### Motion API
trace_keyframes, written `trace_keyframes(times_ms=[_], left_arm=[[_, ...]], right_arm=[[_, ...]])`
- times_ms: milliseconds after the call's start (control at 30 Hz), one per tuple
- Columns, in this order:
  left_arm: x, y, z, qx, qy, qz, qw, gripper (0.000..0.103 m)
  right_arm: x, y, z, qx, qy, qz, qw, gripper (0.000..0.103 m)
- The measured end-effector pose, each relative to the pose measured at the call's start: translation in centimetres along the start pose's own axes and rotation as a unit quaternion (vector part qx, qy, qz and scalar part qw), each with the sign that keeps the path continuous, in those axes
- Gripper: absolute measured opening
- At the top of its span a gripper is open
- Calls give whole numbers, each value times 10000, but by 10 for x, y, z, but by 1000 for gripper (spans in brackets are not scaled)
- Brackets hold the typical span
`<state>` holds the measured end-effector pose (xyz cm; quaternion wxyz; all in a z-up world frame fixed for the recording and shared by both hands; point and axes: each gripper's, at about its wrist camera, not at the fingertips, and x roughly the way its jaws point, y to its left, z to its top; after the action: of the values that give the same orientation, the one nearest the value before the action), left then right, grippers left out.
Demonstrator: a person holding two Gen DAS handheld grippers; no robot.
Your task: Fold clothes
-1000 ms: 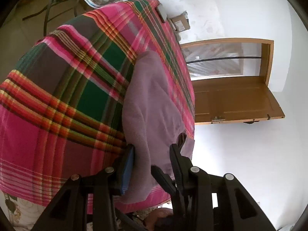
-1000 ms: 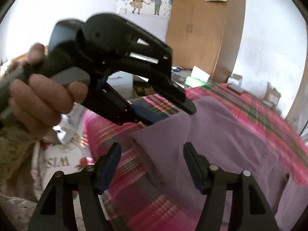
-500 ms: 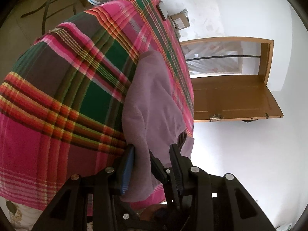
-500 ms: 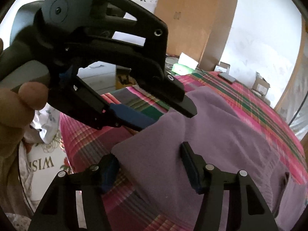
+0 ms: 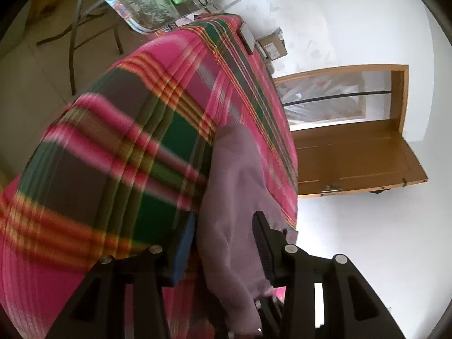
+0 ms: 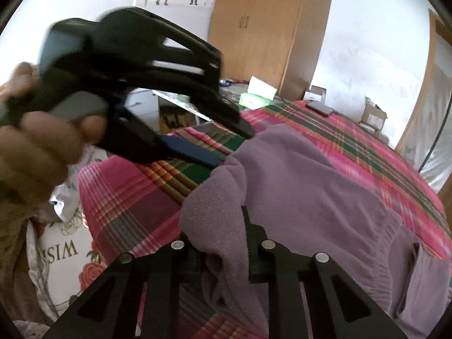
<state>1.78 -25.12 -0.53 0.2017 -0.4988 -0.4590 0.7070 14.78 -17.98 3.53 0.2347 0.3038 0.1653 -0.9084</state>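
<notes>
Closing my right gripper (image 6: 223, 243), the jaws just pinched the purple fleece garment (image 6: 305, 186); my left gripper (image 5: 223, 243) jaws just widened, released around it.

I'm seeing one purple fleece garment (image 6: 305, 180) lying on the bed's pink, green and orange plaid blanket (image 6: 132, 197), near its edge. Its near end is bunching into thick, soft folds and lifting off the blanket; the rest is spreading flat, a ribbed hem showing at the right
</notes>
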Motion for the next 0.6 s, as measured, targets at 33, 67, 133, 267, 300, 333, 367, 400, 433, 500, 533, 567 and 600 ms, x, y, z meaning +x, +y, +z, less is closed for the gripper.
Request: trace_keyframes(times_ms=[33,67,133,267,300,333,367,400,433,500,533,567,600], left_arm=[[3,-1,4,5,9,57,10000,43],[6,-3,8,44,19,106,9999,43],[12,-6,17,107,55,195,9997,43],[24,-9,35,172,169,351,9991,43],[27,-10,37,214,203,390,9988,43],[30,-11,40,219,233,407,9987,43],[34,-11,42,188,258,403,9987,42],[38,-12,45,156,284,399,9987,41],[41,-13,47,155,293,403,9986,40],[47,-19,52,301,316,473,9979,34],[50,-20,54,302,342,498,9977,31],[53,-22,56,303,369,523,9975,29],[54,-22,57,302,376,518,9975,25]], right_arm=[[-1,-1,0,13,-14,24,10000,20],[-1,-2,0,29,-29,47,10000,20],[-3,-3,0,59,-66,93,9999,20],[-4,-11,4,118,-157,179,9996,20],[-6,-12,5,134,-169,201,9996,20],[-7,-13,5,148,-183,220,9995,20],[-7,-13,5,160,-189,239,9994,20],[-6,-15,6,171,-192,259,9993,20],[-6,-16,6,181,-195,279,9993,20],[-5,-18,6,206,-196,321,9991,20],[-5,-18,6,223,-193,344,9990,20],[-5,-18,5,227,-192,356,9989,20],[-6,-17,5,225,-191,362,9989,20]])
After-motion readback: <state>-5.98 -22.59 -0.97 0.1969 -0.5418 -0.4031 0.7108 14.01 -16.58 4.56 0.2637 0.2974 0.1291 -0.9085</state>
